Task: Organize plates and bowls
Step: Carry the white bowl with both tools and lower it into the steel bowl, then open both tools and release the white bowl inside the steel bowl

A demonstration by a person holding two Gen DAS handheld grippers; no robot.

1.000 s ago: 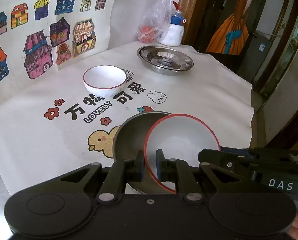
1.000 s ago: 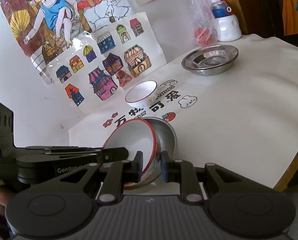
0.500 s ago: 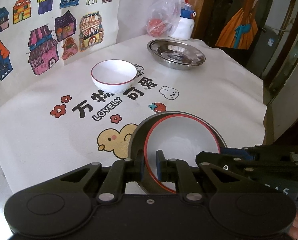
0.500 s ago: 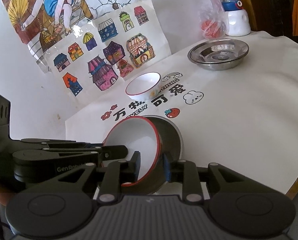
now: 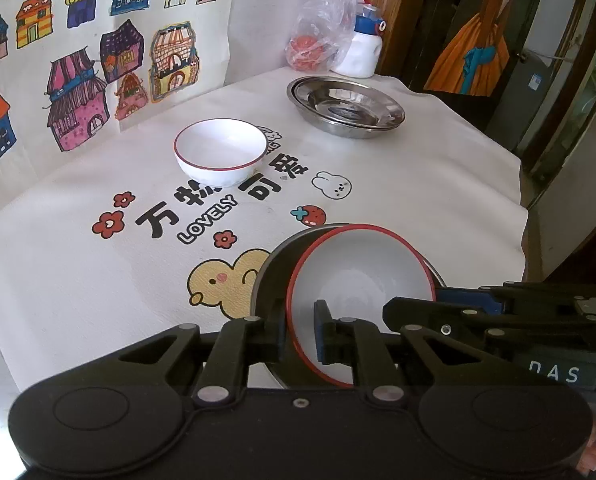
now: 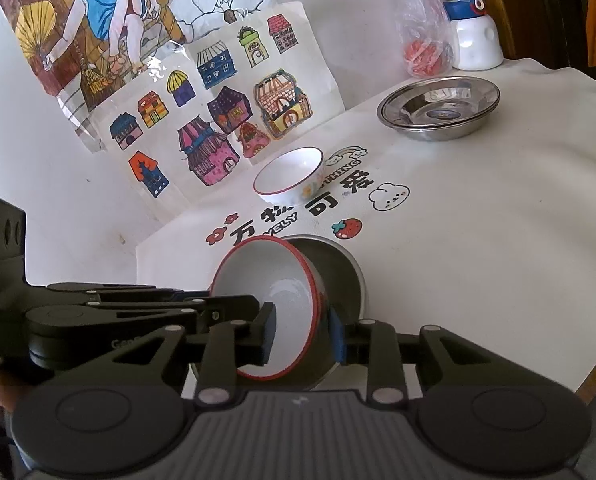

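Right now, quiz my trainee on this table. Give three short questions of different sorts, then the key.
1. True or false: the held bowl, its rim between the jaws of the left gripper, sits level.
2. How many red-rimmed white bowls are in view? A one, B two, C three.
3. Fill in: below the held bowl lies a ___ plate.

Key: 1 false, it is tilted. 2 B, the second bowl stands on the cloth. 3 steel.
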